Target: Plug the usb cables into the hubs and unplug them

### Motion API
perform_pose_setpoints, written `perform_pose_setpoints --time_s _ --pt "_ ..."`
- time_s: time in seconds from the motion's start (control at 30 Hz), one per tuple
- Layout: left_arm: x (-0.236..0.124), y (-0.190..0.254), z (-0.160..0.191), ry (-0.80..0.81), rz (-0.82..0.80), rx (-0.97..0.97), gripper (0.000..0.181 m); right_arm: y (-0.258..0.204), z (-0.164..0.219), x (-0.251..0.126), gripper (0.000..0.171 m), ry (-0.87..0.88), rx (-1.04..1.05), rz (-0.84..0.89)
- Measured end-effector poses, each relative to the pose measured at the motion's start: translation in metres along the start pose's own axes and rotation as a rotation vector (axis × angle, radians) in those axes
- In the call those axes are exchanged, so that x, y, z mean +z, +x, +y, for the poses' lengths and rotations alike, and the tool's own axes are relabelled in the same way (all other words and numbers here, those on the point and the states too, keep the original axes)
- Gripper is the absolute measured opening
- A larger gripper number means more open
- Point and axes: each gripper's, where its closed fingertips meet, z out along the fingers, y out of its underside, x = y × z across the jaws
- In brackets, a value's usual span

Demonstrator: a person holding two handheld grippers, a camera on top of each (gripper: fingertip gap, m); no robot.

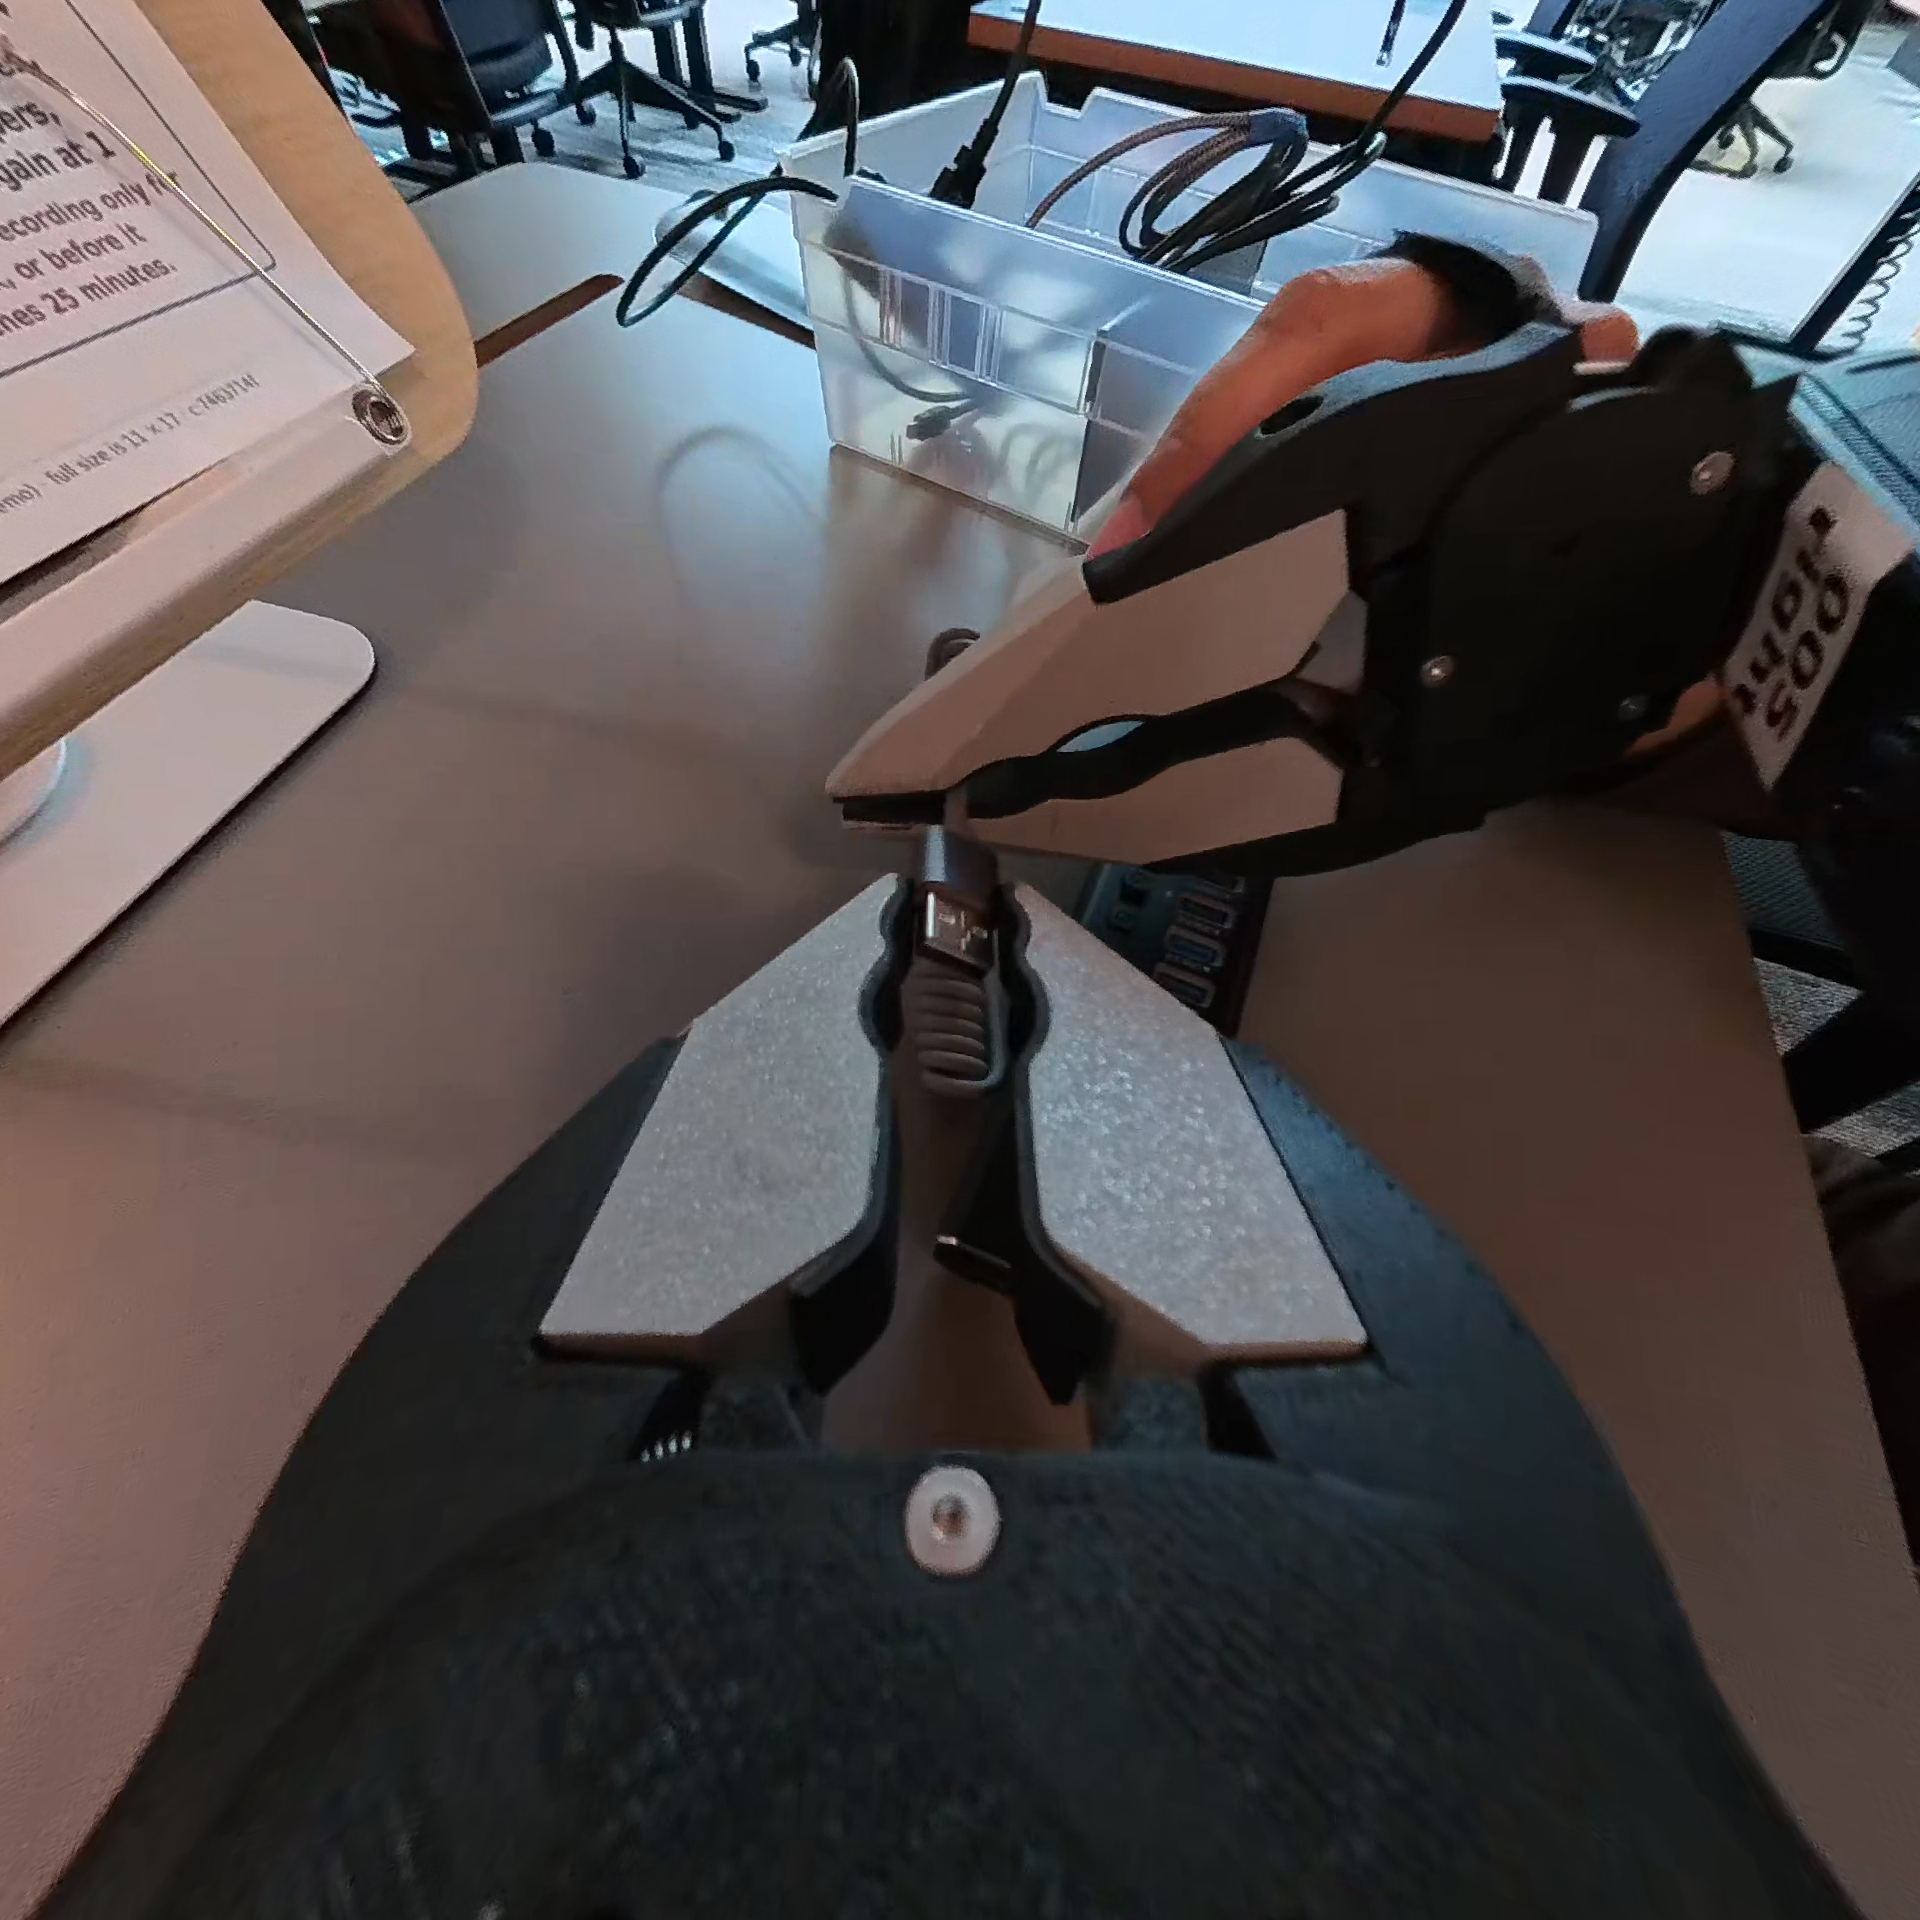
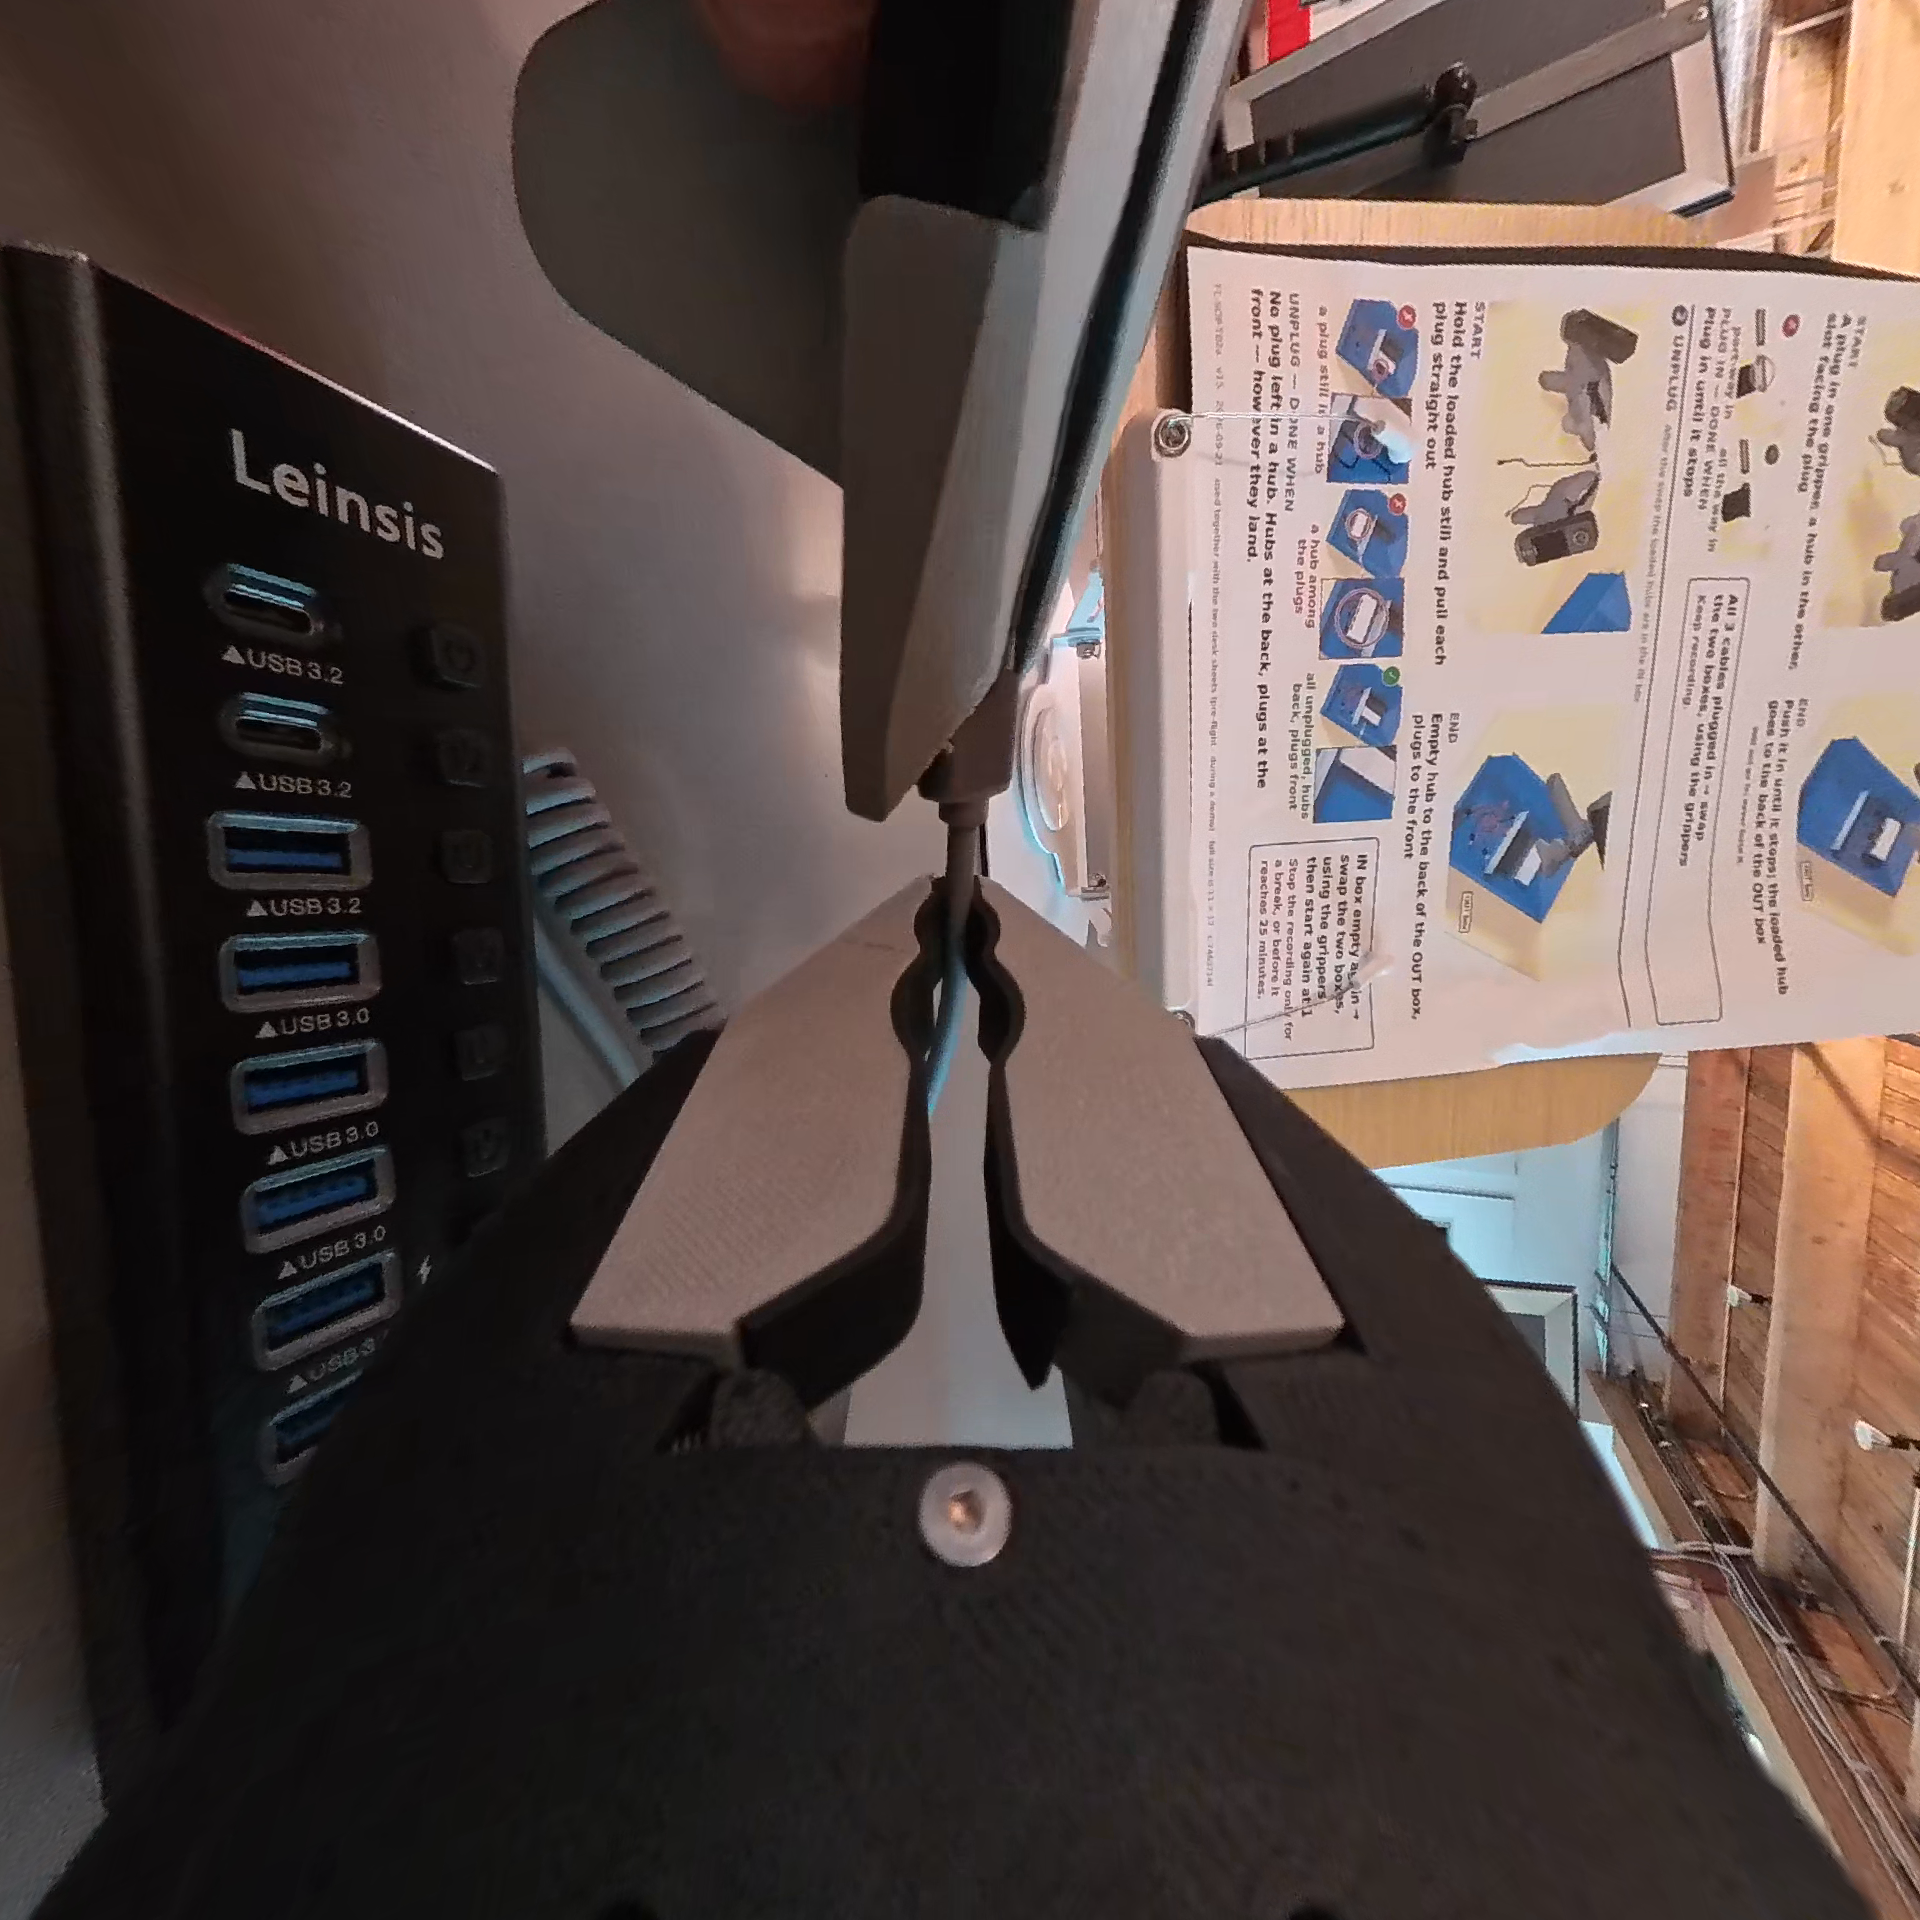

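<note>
My left gripper (image 1: 951, 904) is shut on a grey USB plug (image 1: 951, 935), whose ribbed collar lies between the fingers. My right gripper (image 1: 896, 816) reaches in from the right, and its tips meet the plug's far end just beyond the left tips. In the right wrist view my right gripper (image 2: 956, 896) is shut on the thin grey cable (image 2: 948, 1029) that runs out of the plug (image 2: 961, 781). The left gripper (image 2: 914, 784) comes down from above. A black hub (image 2: 156, 935) with blue ports stands at the left, apart from the plug. It also shows under the right gripper (image 1: 1174, 940).
A clear plastic bin (image 1: 1039, 343) with several cables stands at the back of the brown table (image 1: 520, 831). An instruction sheet on a stand (image 1: 156, 312) is at the left and shows again in the right wrist view (image 2: 1507, 644). A grey ribbed object (image 2: 613, 914) lies behind the hub. My left and right fingertips are right by each other. Between my left fingertips and the black hub (image 2: 156, 935) there is roughly 8 cm.
</note>
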Motion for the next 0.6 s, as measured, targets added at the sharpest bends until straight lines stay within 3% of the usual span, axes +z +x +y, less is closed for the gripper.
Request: perform_pose_setpoints --time_s 0.2,0.6 --pt "0.001 -0.001 -0.001 -0.005 -0.028 0.03 0.025 -0.006 0.003 0.003 0.0 -0.022 -0.023 -0.02" --pt "0.007 -0.002 0.008 -0.077 -0.123 0.221 0.02 -0.005 0.001 0.001 0.0 -0.015 -0.009 -0.022"
